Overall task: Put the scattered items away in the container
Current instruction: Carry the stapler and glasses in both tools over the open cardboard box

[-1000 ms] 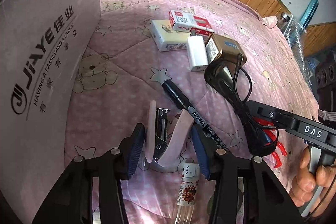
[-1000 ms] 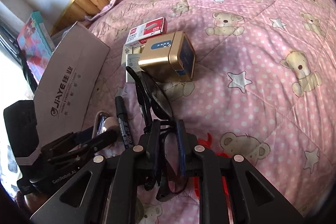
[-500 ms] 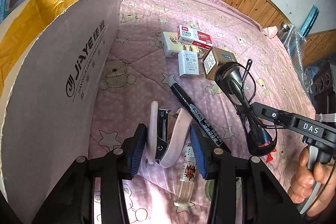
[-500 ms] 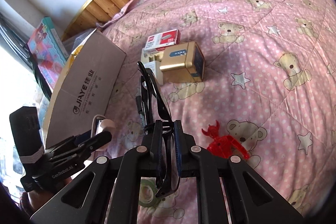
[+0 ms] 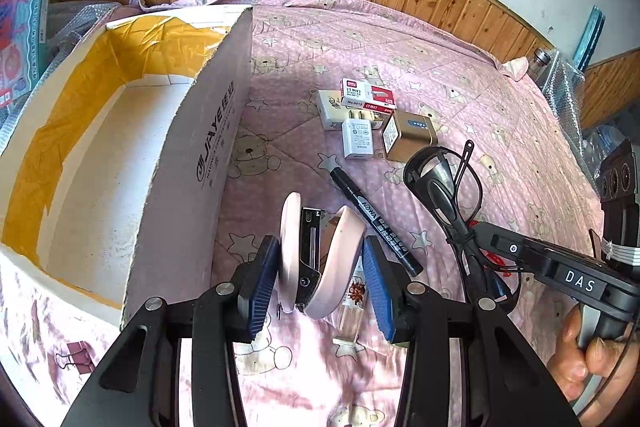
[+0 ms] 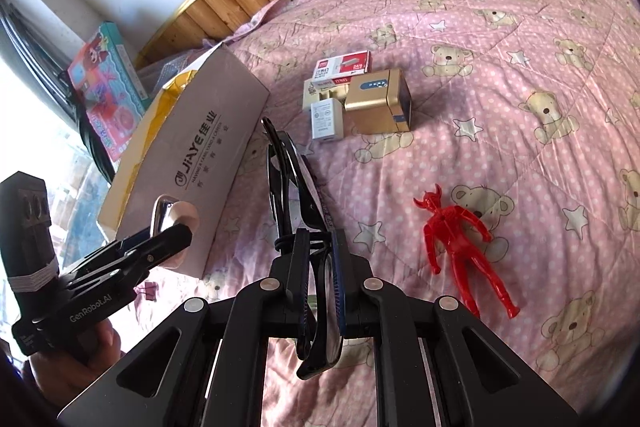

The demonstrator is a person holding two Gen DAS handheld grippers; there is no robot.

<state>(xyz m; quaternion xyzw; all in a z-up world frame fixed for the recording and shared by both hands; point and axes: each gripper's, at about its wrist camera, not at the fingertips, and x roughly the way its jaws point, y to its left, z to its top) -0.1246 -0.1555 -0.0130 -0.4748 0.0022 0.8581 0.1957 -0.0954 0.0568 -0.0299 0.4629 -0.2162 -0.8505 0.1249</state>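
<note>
We have the left gripper (image 5: 320, 267) clamped on a pink stapler (image 5: 316, 259) and the right gripper (image 6: 322, 291) clamped on black glasses (image 6: 296, 195). Left of both, the box (image 5: 120, 155) looks empty; ahead on the bed, marker (image 5: 376, 223), charger (image 5: 359, 139) and red figure (image 6: 464, 243) remain.

Left wrist view: from above the left gripper (image 5: 322, 273), looking forward and down across the bed (image 5: 460, 99) toward the wood-panelled wall, box (image 5: 208, 147) close at left. Right wrist view: from above the right gripper (image 6: 322, 267), facing the same bed (image 6: 520, 67) from further right. Shared: box (image 6: 208, 131), charger (image 5: 357, 138) (image 6: 328, 119), gold tin (image 5: 408, 139) (image 6: 378, 101), each other's gripper.
</note>
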